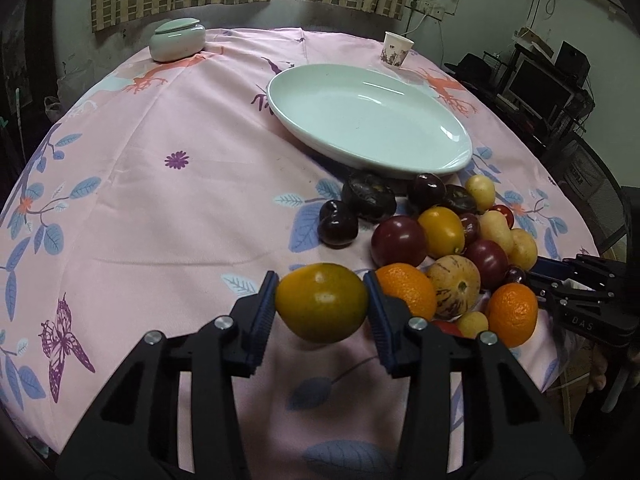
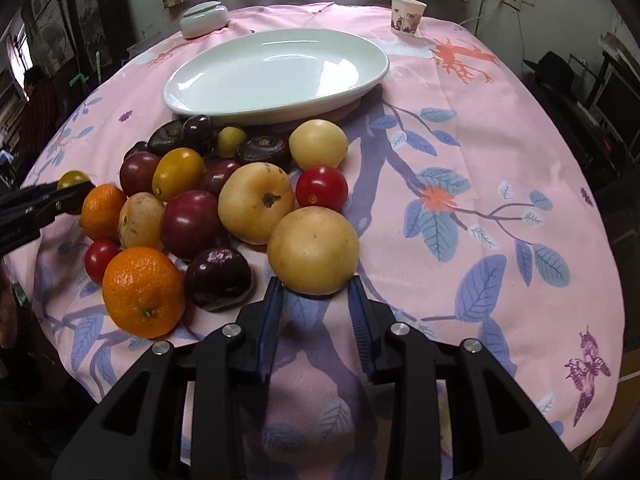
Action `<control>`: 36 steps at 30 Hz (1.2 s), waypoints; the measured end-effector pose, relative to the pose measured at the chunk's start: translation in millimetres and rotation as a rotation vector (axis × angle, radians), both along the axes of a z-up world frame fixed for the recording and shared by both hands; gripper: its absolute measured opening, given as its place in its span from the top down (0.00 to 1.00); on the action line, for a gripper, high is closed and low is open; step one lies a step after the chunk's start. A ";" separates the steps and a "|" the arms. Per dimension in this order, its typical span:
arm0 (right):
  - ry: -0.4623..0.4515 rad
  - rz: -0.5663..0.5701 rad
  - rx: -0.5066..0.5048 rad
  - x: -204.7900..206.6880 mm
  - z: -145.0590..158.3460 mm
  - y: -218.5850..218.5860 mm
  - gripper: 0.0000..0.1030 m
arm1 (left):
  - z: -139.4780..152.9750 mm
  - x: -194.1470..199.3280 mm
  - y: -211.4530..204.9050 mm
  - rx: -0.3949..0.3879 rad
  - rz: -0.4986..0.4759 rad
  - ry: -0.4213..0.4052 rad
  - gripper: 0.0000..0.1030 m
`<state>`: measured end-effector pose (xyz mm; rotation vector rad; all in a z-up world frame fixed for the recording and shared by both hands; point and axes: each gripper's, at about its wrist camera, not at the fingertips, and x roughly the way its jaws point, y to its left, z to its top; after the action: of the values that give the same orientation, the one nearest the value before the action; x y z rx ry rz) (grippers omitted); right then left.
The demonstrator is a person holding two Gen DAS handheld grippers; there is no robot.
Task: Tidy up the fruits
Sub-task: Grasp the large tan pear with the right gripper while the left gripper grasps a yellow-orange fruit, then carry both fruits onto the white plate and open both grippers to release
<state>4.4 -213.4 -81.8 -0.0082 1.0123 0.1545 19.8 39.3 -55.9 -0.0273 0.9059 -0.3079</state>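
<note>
My left gripper (image 1: 322, 305) is shut on a yellow-orange tomato (image 1: 322, 308) and holds it just above the pink cloth; the right wrist view shows that same tomato (image 2: 74, 179) at the far left. To its right lies a pile of fruit: oranges (image 1: 512, 314), dark plums (image 1: 338, 224), red tomatoes (image 2: 321, 187) and pale yellow fruits (image 2: 256, 202). My right gripper (image 2: 315, 282) has its pads against the near sides of a pale yellow round fruit (image 2: 313, 250) that rests on the cloth. An oval pale green plate (image 2: 224, 80) lies beyond the pile with nothing on it.
A lidded ceramic jar (image 1: 178, 38) and a paper cup (image 1: 397, 50) stand at the table's far edge. The round table's rim drops off on all sides. A black chair (image 1: 592, 188) is on the right, and a person (image 2: 36, 96) stands at the far left.
</note>
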 end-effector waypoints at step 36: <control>-0.064 0.185 -0.027 234.1 64.8 52.4 0.55 | 43.3 244.2 -54.4 0.017 0.010 0.117 0.57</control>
<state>238.5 -161.0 -17.0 -0.1307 0.9487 0.3076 264.1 -15.1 -12.5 -0.0339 1.0245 -0.2917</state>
